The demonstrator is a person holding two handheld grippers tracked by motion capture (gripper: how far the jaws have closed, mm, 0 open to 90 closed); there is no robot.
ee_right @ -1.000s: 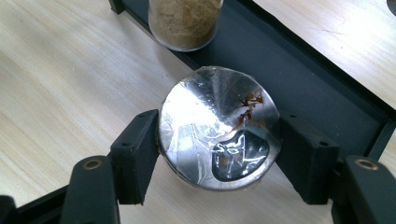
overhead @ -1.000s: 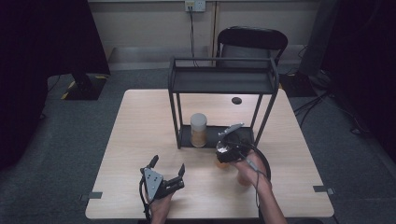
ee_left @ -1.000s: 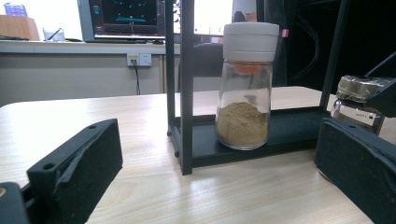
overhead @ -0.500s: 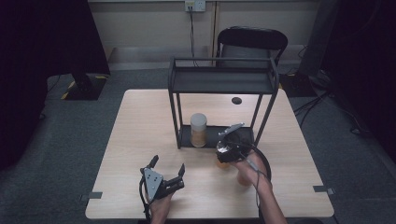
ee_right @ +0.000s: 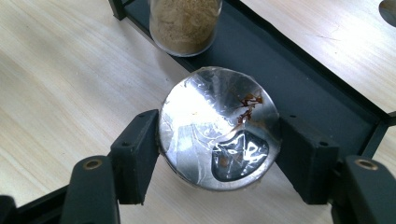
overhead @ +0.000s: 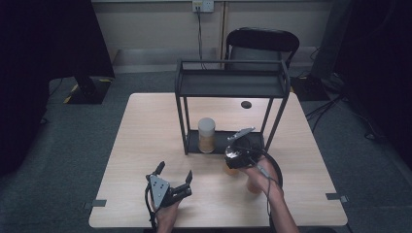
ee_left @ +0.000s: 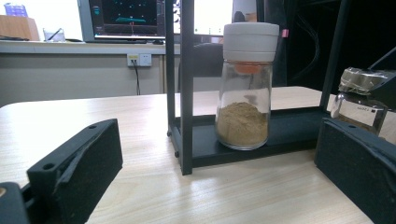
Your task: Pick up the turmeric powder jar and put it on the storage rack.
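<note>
We compare this moment with the two earlier high views and find nothing altered: both hands sit where they sat, the right gripper (overhead: 236,156) is still clenched on the silver-lidded jar (ee_right: 219,126), and the white-capped spice jar (overhead: 206,134) has not shifted on the lower shelf of the black rack (overhead: 232,80). We read this pause as a settled grasp, with the jar not yet lifted or placed; the next move is likely a transfer onto the rack, though that is a judgement only. In the right gripper view the two black jaws press against opposite sides of the jar's lid, which is wrapped in clear film with a brown smear; the jar stands on the table (overhead: 145,126) just in front of the rack's lower shelf. The left gripper (overhead: 173,183) rests well in front of the rack, toward the person's edge of the table, its jaws spread apart and grasping nothing. Count of items: two jars, one inside the rack holding tan powder and one in front of it; one rack with two shelves; two grippers; one table; one black chair (overhead: 262,41) behind the rack; one small dark hole (overhead: 246,104) in the tabletop behind the rack.
</note>
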